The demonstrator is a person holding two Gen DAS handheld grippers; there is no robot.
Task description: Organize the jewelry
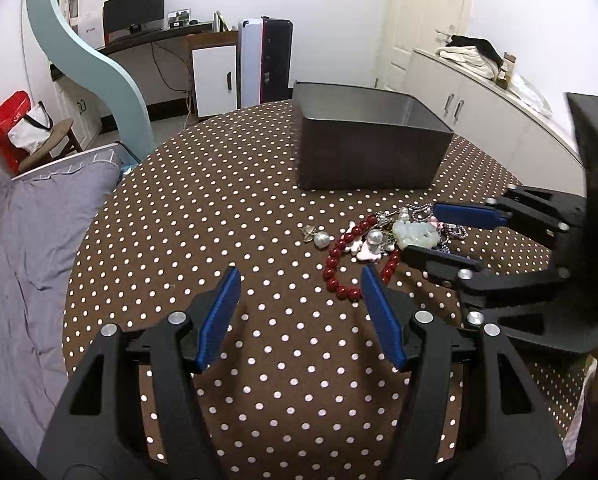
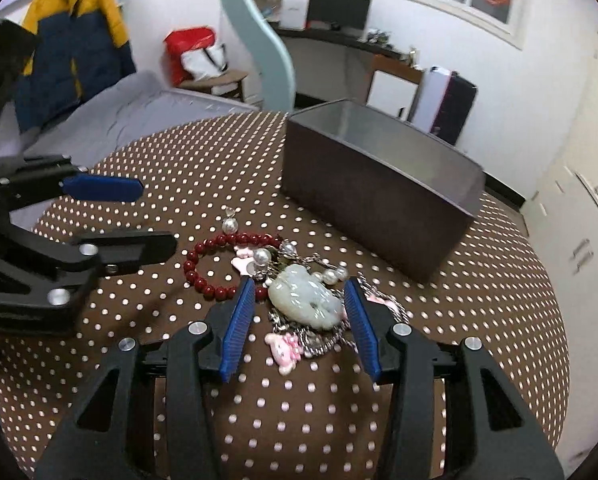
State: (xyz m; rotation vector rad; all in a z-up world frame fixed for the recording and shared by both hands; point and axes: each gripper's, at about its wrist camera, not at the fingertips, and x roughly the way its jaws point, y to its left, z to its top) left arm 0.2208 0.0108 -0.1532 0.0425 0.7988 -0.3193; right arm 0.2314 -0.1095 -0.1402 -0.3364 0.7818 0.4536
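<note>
My right gripper (image 2: 299, 312) straddles the pale green carved jade pendant (image 2: 305, 300); nothing gripped yet.

Its jaws stand apart either side of the pendant, atop the tangled jewellery heap on the brown polka-dot counter (image 2: 319, 420), near the dark rectangular open box (image 2: 375, 196), presumably its destination. My left gripper (image 1: 299, 312) waits, jaws apart and empty, beside the red bead bracelet (image 1: 339, 264).

Silver chain (image 2: 319, 340) partly hidden beneath the jade pendant (image 2: 303, 298).

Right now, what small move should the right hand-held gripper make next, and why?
Probably lower a little and close on the pale jade pendant. The right hand-held gripper is open with its blue pads on either side of the pendant, not pressing it, and the grey box behind looks empty.
</note>
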